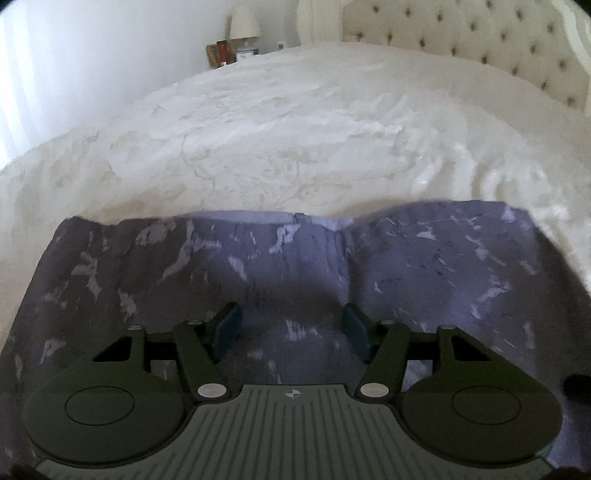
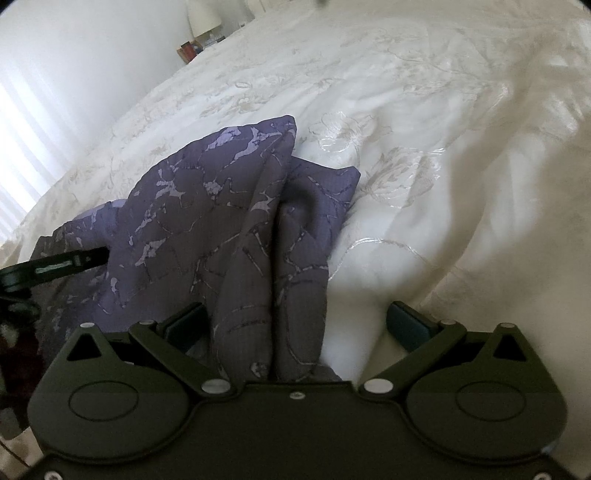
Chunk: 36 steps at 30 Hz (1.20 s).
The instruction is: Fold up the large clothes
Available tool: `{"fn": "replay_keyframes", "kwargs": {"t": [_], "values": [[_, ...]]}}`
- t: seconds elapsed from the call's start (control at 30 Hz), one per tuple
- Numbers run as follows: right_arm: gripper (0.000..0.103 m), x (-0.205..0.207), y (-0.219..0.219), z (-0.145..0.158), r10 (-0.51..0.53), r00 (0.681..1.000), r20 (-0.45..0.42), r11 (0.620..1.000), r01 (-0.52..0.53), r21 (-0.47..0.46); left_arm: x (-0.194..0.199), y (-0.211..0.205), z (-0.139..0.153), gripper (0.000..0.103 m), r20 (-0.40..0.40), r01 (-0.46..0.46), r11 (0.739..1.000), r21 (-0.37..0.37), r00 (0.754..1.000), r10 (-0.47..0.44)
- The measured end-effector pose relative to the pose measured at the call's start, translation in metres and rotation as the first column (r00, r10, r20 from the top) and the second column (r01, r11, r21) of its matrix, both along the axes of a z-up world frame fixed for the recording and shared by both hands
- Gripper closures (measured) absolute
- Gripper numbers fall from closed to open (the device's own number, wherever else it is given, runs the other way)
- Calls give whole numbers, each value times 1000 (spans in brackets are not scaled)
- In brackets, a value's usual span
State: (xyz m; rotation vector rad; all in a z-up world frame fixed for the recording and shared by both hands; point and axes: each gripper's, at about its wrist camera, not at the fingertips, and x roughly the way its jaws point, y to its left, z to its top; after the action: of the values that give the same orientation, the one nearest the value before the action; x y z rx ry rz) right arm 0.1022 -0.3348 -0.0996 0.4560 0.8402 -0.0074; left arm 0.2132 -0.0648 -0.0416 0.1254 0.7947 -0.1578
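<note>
**Spreading purple cloth across the white bed**

Hovering over the purple garment (image 1: pixel 280 273), the left gripper (image 1: pixel 291 328) had its jaws spread wide with nothing between the teal pads (image 1: pixel 227 325); cloth lay flat beneath them. The right gripper (image 2: pixel 295 325) was likewise wide apart, and a bunched, upright fold of the garment (image 2: pixel 258 229) rose between its pads without either pad pressing it. Seen from the right wrist, the left gripper (image 2: pixel 55 267) poked in over the garment's near left edge.

Thin and woven, the garment was dusky purple with pale lilac marbled streaks and dark crackle lines. It lay on the near part of the bedspread (image 1: pixel 295 129), a glossy white cover with faint embroidered flowers, rumpled beyond the garment. Farther beyond the garment stood a tufted cream headboard (image 1: pixel 480 40) and a lamp (image 1: pixel 243 24) on a cluttered bedside stand.
</note>
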Motion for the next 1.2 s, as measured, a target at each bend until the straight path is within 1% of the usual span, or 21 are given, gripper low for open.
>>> {"fn": "replay_keyframes", "kwargs": {"t": [0.17,0.3,0.47,0.6,0.67,0.73,0.83,0.9,0.97,1.0,1.03,1.07,1.13,1.17,1.2], "values": [[0,0,0,0,0,1000,0,1000,0,0,-41,12,5,45,-14,38,998,-44,999,-39],[0,0,0,0,1,1000,0,1000,-1,0,-71,19,5,44,-28,51,996,-70,998,-53],[0,0,0,-1,0,1000,-1,1000,0,4,-91,20,2,44,-20,55,997,-48,998,-56],[0,0,-1,0,-3,1000,-4,1000,3,22,-97,18,-4,44,-6,53,998,-32,999,-53],[0,0,-3,0,-5,1000,-9,999,5,42,-95,17,-8,44,-13,52,998,-30,999,-52],[0,1,-7,1,1,1000,-19,997,0,81,-95,19,-11,44,-22,50,998,-40,998,-51],[0,1,-16,1,35,999,-17,977,-31,211,-94,20,-12,43,-26,55,997,-50,998,-56],[0,1,-23,-1,64,998,-7,944,-58,324,-94,20,-14,43,-24,57,997,-50,998,-58],[0,0,-29,-5,92,996,10,893,-87,441,-96,21,-14,43,-19,53,997,-53,998,-54],[0,-1,-31,-7,98,995,19,873,-95,479,-96,21,-14,43,-16,51,997,-55,999,-52],[3,-2,-32,-6,101,995,24,865,-100,492,-97,21,-14,44,-14,49,997,-58,999,-50],[6,-2,-31,-6,105,994,23,867,-103,488,-98,21,-13,44,-13,50,997,-60,999,-50],[16,-1,-28,-4,112,994,18,879,-107,466,-100,23,-9,44,-16,47,996,-70,999,-48],[19,0,-26,-3,114,993,18,883,-109,456,-103,24,-7,44,-15,47,996,-81,999,-49],[23,-2,-26,-3,116,993,20,886,-112,450,-106,24,-4,44,-14,48,995,-87,999,-50]]}}
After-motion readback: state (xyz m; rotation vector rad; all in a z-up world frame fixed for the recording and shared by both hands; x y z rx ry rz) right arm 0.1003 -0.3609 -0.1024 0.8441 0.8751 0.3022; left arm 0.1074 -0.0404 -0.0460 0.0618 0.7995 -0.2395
